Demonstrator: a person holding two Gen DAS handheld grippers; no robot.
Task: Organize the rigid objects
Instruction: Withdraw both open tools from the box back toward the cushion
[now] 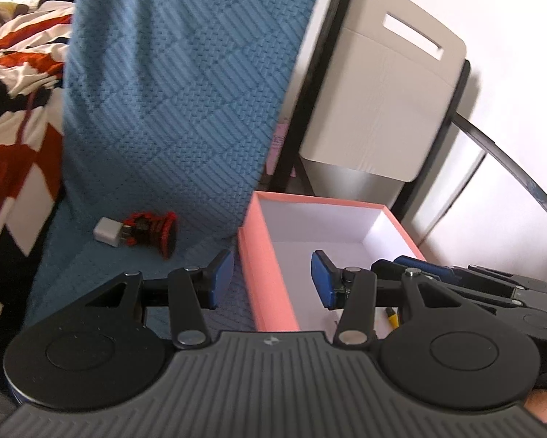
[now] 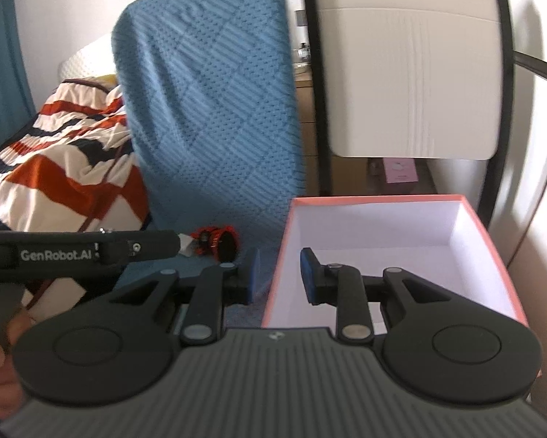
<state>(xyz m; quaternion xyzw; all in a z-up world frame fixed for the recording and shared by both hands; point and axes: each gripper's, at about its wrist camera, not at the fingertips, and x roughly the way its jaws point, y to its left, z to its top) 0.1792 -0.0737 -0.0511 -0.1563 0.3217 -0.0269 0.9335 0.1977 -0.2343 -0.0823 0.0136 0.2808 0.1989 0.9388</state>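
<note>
Two loose items left, going by the left wrist view: white adapter (image 1: pixel 107 233) and red-black gadget (image 1: pixel 153 231) touching on the blue-covered seat (image 1: pixel 91 259), beside the pink box (image 1: pixel 269 284). Left claw (image 1: pixel 272 279) released, empty, straddling the box wall. Right wrist view: right claw (image 2: pixel 278 273) released, empty, likewise. Suggest approaching the adapter low and pinching its flat sides.

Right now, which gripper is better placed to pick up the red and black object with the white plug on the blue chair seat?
Probably the left gripper. Its open, empty jaws sit beside the red and black object, which lies left of the pink box. The right gripper hangs farther right, over the box wall.
</note>
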